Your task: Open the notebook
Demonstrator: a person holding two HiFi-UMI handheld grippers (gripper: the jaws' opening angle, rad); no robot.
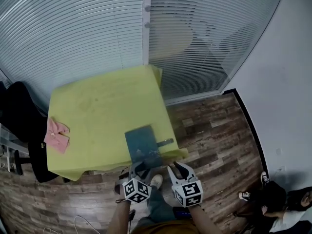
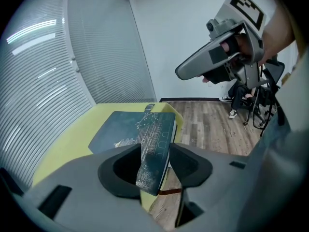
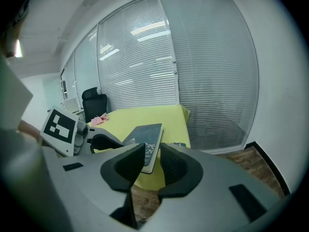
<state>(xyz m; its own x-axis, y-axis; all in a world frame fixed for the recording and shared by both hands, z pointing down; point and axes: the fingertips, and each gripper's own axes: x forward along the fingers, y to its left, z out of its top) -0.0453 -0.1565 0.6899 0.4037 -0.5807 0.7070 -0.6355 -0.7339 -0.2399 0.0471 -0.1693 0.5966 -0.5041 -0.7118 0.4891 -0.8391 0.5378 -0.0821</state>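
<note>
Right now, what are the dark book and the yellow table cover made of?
The notebook: probably matte card or leatherette cover; dull, stiff, with pale printed lines. The tablecloth: likely soft cloth; it drapes over the edges and folds at a corner.

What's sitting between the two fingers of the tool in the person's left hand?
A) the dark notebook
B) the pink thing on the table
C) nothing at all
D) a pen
A: in the left gripper view, the near end of the dark notebook stands between the fingers of the left gripper.
</note>
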